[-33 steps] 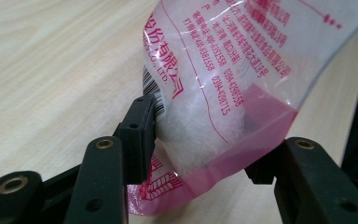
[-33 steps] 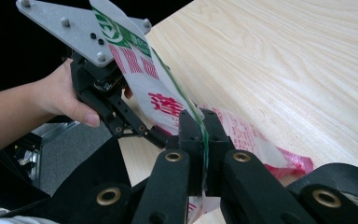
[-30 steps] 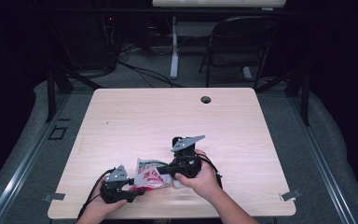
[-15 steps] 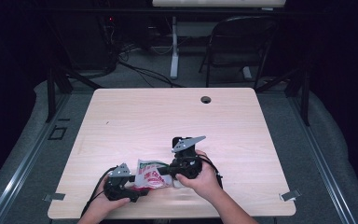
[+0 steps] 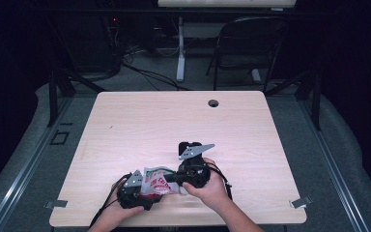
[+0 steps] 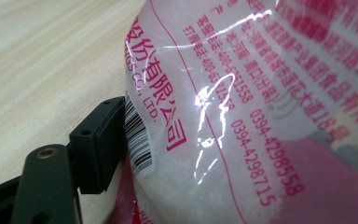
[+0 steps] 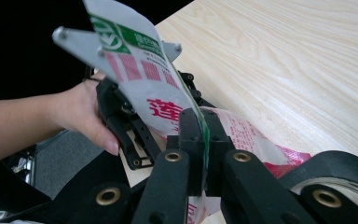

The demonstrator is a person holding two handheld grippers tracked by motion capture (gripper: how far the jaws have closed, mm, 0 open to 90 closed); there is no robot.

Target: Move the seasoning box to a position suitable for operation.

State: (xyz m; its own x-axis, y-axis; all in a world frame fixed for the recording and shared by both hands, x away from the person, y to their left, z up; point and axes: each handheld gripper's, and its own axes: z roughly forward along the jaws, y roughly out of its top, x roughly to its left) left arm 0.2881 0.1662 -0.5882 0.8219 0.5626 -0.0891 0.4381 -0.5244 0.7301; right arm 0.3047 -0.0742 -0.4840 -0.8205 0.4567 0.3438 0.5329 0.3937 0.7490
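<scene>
A clear plastic bag (image 5: pixel 157 181) with pink and red print and white grains inside lies near the table's front edge, between my two grippers. My right gripper (image 7: pixel 200 126) is shut on the bag's flat top edge (image 7: pixel 140 79), which stands up above the jaws. In the high view the right gripper (image 5: pixel 170 178) reaches in from the right. My left gripper (image 5: pixel 145 189) is at the bag's left end. Its jaws have just been opening. The bag's body (image 6: pixel 242 116) lies between them and rests against the one finger (image 6: pixel 98 149) that shows. The other finger is hidden behind the bag.
The light wooden table (image 5: pixel 174 121) has a round cable hole (image 5: pixel 213 103) near its far edge. A black chair (image 5: pixel 251 43) and desk legs stand beyond the table. The person's left hand (image 7: pixel 79 112) holds the left gripper behind the bag.
The left hand and its gripper have shifted a little to the right, closer in on the bag. The right gripper has stayed put, holding the bag's edge.
</scene>
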